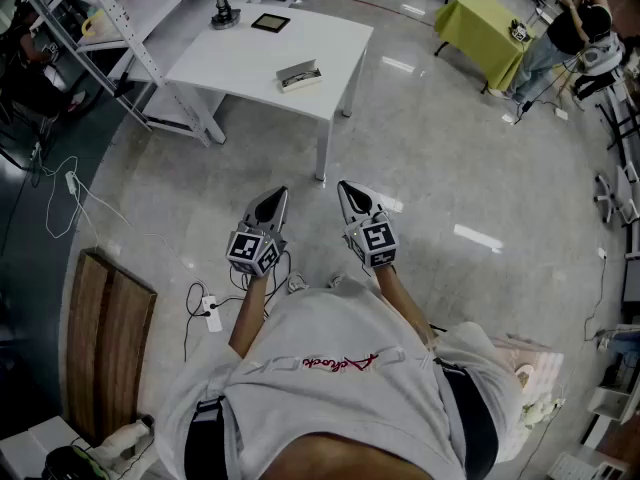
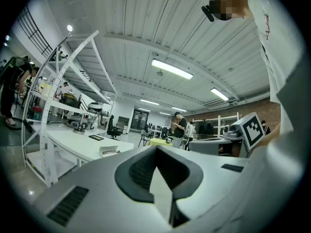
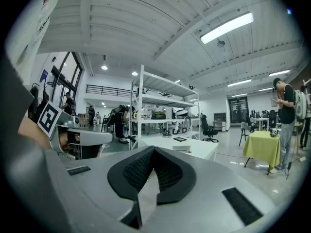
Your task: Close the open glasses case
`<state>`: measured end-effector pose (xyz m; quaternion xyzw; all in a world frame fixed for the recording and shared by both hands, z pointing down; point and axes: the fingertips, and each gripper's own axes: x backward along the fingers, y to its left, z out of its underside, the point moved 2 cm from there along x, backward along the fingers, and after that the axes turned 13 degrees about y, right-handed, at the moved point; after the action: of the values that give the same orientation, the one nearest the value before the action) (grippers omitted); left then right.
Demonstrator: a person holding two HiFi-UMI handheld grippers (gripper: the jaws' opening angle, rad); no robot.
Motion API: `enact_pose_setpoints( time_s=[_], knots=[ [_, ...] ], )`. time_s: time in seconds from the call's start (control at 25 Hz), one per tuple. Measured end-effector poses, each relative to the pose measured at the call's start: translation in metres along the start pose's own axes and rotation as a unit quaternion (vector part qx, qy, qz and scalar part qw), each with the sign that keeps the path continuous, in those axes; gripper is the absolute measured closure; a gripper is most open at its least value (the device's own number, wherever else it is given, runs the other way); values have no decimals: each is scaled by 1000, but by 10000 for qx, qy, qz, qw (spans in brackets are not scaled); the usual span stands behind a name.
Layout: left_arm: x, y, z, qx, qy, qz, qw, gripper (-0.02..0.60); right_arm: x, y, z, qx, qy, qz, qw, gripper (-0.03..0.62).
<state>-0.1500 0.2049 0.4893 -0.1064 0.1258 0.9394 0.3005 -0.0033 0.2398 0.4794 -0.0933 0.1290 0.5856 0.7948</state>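
Note:
The open glasses case [image 1: 299, 74] lies on the white table [image 1: 250, 58], far ahead of me across the floor. It shows small in the left gripper view [image 2: 110, 151] and the right gripper view [image 3: 182, 149]. I hold both grippers level at waist height, side by side, well short of the table. My left gripper [image 1: 278, 194] has its jaws together [image 2: 156, 149] with nothing between them. My right gripper [image 1: 345, 187] is likewise shut and empty [image 3: 154, 150].
A tablet [image 1: 270, 22] and a dark stand [image 1: 224, 15] share the table. A white shelving rack [image 1: 100, 8] stands to its left. A yellow-green table [image 1: 480, 23] with a person [image 1: 560, 38] is at far right. A wooden bench [image 1: 105, 338] and power strip [image 1: 208, 308] lie near my feet.

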Motion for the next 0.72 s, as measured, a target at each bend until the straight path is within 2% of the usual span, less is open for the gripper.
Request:
enact_pose_setpoints(
  time_s=[0.28, 0.6, 0.72],
  knots=[
    [-5, -13, -2, 43, -92, 29, 9999, 557, 5, -5, 0, -36, -8, -125, 9999, 569],
    [-9, -26, 0, 37, -39, -65, 10000, 557, 16, -24, 6, -505, -153, -64, 9986, 571],
    [-11, -35, 7, 66, 16, -110, 9999, 557, 21, -31, 11, -510, -139, -128, 9985, 571]
  ],
)
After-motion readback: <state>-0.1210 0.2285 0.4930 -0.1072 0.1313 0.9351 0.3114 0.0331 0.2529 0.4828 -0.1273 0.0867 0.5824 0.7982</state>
